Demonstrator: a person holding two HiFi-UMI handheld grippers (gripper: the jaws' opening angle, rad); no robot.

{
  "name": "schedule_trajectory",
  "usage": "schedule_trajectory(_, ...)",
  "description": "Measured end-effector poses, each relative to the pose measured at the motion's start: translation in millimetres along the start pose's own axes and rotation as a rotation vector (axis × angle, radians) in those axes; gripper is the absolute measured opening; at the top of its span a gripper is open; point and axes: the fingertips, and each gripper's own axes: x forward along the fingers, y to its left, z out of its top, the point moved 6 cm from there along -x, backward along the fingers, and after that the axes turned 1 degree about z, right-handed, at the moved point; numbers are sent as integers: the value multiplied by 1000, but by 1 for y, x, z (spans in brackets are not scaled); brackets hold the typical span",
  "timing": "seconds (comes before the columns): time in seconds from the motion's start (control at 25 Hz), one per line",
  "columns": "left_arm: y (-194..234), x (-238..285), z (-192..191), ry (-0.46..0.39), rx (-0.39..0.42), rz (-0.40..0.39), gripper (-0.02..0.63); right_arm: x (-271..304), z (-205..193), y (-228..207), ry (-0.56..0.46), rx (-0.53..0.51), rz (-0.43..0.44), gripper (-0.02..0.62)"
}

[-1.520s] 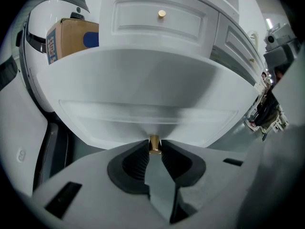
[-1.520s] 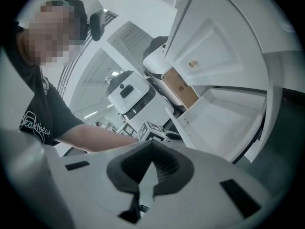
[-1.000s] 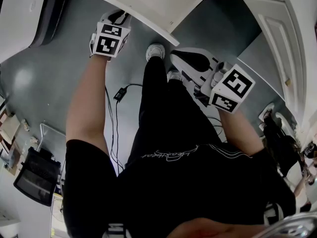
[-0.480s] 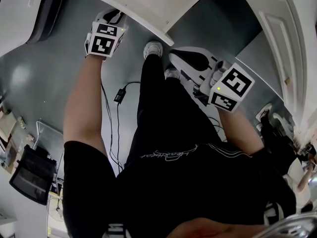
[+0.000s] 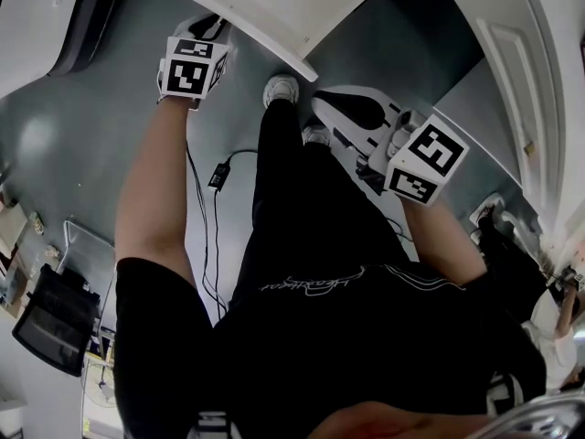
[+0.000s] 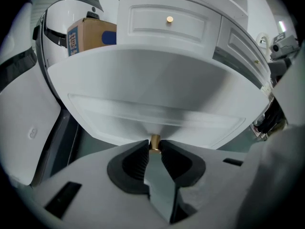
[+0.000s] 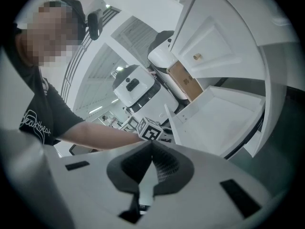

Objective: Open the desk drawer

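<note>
Left arm reaches straight out, left gripper [image 6: 153,148] tipped steeply down, jaws clamped on the brass knob [image 6: 155,140] of the pulled-out drawer [image 6: 157,94] just beyond the tips. Right gripper [image 7: 151,145] hangs nearer the body, jaws pressed together on nothing.

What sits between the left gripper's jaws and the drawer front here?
The drawer's brass knob. The left gripper is shut on it, right at the white drawer front. This shows in the left gripper view.
</note>
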Motion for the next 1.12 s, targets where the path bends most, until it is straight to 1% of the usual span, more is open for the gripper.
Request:
schedule_trajectory(0.12,-2,-2,-2,14,-16,3,81,-4,1,2,-5,8,5,5)
schedule_trajectory(0.24,-4,-10,-2,-4,-32,20,86,-11,6,6,-7,-4,-2,5)
schedule_trajectory(0.32,-9,-21,3,-32,-41,19,118,-17,13,11,-12,-17,-5,5)
schedule_trajectory(0.48,-34,-59,18,-100,-43,-20,172,-39,25,25,-22,-46,-12,5)
schedule_trajectory(0.56,-53,-91,28,-155,-67,-44,183,-55,31,37,-28,-54,-18,5)
schedule_trajectory(0.68,-79,-147,52,-259,-100,-69,187,-79,47,56,-42,-85,-26,5)
schedule_trajectory(0.76,-101,-190,67,-305,-128,-96,187,-94,60,74,-47,-116,-27,5)
schedule_trajectory(0.84,-128,-234,81,-319,-167,-136,186,-111,73,92,-41,-163,-28,5)
schedule_trajectory(0.92,-157,-276,99,-343,-184,-185,184,-129,88,109,-45,-215,-34,5)
schedule_trajectory(1.04,-196,-337,131,-424,-195,-262,183,-157,112,141,-74,-259,-37,5)
schedule_trajectory(1.12,-213,-373,154,-494,-220,-288,179,-174,127,166,-99,-289,-22,5)
